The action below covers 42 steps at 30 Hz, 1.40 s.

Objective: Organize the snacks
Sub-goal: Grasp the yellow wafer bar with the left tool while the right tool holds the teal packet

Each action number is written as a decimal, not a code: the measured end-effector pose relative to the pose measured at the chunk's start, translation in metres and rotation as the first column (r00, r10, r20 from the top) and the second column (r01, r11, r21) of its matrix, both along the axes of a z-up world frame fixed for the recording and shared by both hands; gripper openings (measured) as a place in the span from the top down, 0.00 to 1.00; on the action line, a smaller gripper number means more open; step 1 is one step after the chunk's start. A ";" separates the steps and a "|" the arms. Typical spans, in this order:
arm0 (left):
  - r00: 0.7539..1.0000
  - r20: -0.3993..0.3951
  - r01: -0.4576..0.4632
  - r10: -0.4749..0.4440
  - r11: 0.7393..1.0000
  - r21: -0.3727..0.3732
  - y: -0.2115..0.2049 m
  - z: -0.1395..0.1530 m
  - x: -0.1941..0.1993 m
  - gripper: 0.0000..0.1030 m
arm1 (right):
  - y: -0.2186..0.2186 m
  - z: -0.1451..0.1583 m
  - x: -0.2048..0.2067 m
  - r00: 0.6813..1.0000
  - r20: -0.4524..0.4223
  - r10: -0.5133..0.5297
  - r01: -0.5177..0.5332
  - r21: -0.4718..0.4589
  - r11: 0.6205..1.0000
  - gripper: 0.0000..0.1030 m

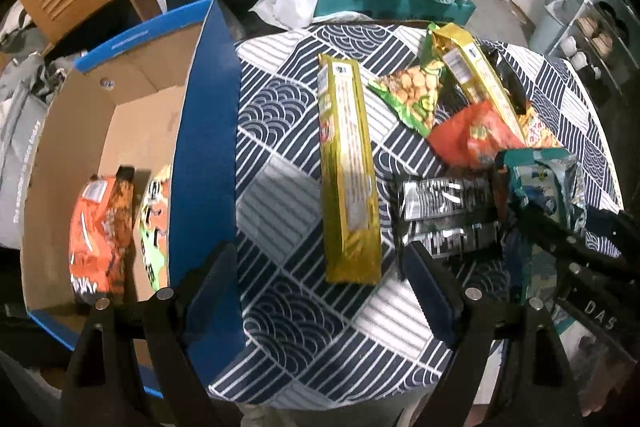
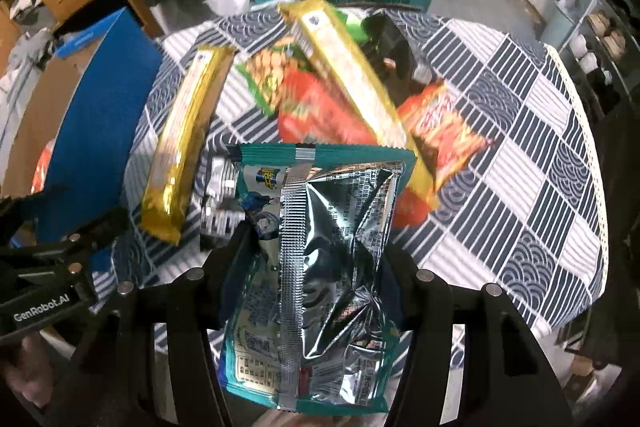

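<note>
My right gripper (image 2: 316,247) is shut on a teal and silver snack bag (image 2: 320,267) and holds it above the table; the bag also shows in the left wrist view (image 1: 544,187). My left gripper (image 1: 316,263) is open and empty above the table, beside the blue cardboard box (image 1: 208,147). An orange packet (image 1: 100,235) and a green packet (image 1: 154,227) lie inside the box. A long gold packet (image 1: 348,167) lies on the cloth between the left fingers. A black and silver packet (image 1: 444,215) lies to its right.
A second gold packet (image 1: 476,79), a green peanut bag (image 1: 416,95) and red bags (image 1: 472,139) are piled at the back of the round table with its patterned cloth (image 2: 520,167). A teal box (image 1: 392,7) with plastic bags stands behind. Shelves (image 1: 592,39) are at the right.
</note>
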<state>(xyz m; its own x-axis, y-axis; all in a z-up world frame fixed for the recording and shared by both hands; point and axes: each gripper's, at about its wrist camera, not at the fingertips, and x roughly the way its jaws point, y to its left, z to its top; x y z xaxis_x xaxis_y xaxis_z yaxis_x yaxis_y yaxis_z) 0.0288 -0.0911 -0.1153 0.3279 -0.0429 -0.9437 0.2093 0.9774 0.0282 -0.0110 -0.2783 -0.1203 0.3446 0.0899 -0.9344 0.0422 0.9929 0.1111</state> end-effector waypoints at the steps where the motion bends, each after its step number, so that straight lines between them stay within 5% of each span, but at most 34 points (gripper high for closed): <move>1: 1.000 -0.002 0.001 -0.001 1.000 0.001 -0.002 -0.001 0.004 0.16 | -0.001 0.002 0.004 1.000 0.006 -0.004 0.004 -0.001 1.000 0.44; 29: 0.996 -0.077 -0.030 0.037 0.996 0.082 -0.028 -0.064 0.088 0.17 | -0.008 -0.002 0.073 0.999 0.043 0.006 -0.003 -0.063 0.998 0.44; 35: 0.995 -0.096 0.027 -0.028 1.000 -0.011 -0.035 -0.066 0.088 0.64 | -0.006 -0.001 0.074 0.999 0.044 -0.002 0.004 -0.053 0.999 0.44; 42: 0.996 -0.069 0.059 -0.059 0.998 0.007 -0.039 -0.059 0.086 0.73 | -0.006 -0.001 0.074 0.999 0.044 -0.006 0.008 -0.044 0.999 0.44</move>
